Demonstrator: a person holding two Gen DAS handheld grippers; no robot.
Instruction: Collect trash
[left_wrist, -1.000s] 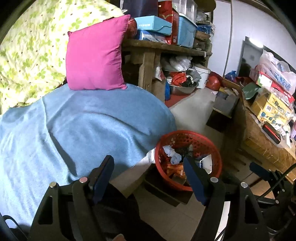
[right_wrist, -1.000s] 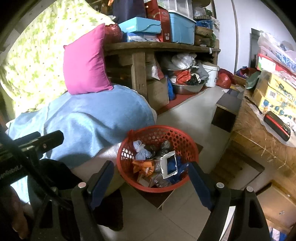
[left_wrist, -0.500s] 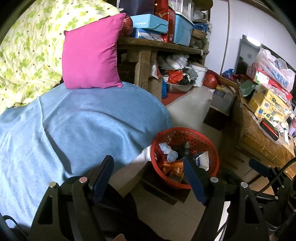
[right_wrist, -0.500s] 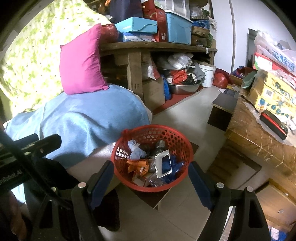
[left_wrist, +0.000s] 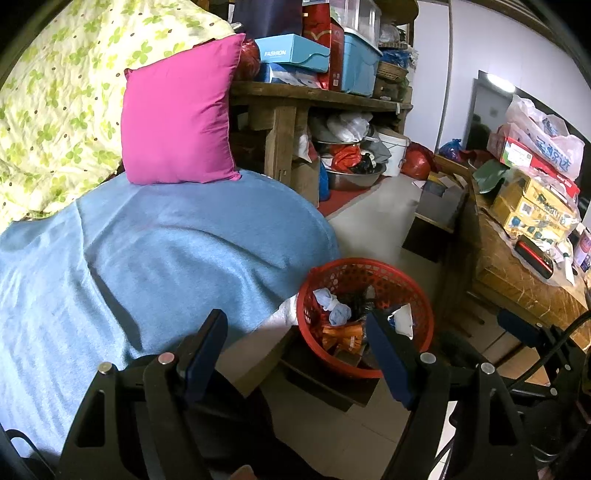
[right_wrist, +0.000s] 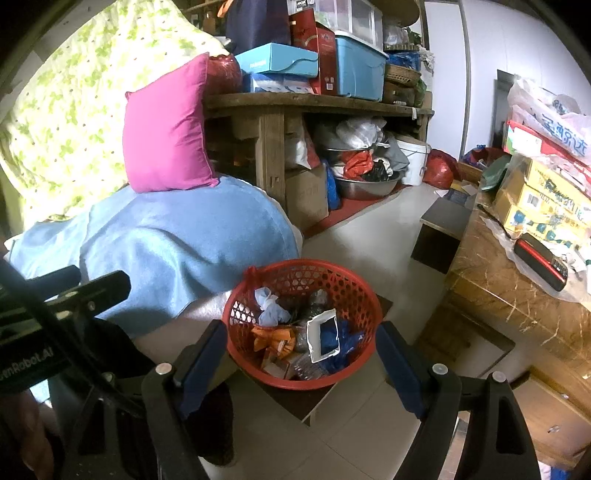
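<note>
From the left wrist, the left gripper (left_wrist: 295, 336) stood released with nothing between its fingers, hanging above the floor just left of the red basket (left_wrist: 421, 295). That basket, the likely landmark for this job, sat low beside the bed's blue blanket (left_wrist: 166, 251), probably so that trash could be dropped in from the bed or from the table (left_wrist: 517, 273) to the basket's right. Crumpled paper and wrappers (left_wrist: 340, 328) already lay inside it. A pink cushion (left_wrist: 177, 122) leaned upright well behind the basket, at the far end of the blanket.

From the right wrist, the right gripper (right_wrist: 301, 339) was likewise spread and empty, held over the near side of the red basket (right_wrist: 343, 275), with the basket framed between its fingers, a pose that suits either dropping or picking. A torn white packet (right_wrist: 323, 339) stood among the rubbish within. A red-and-black device (right_wrist: 541, 264) rested on the table right of the basket, apparently not trash.
</note>
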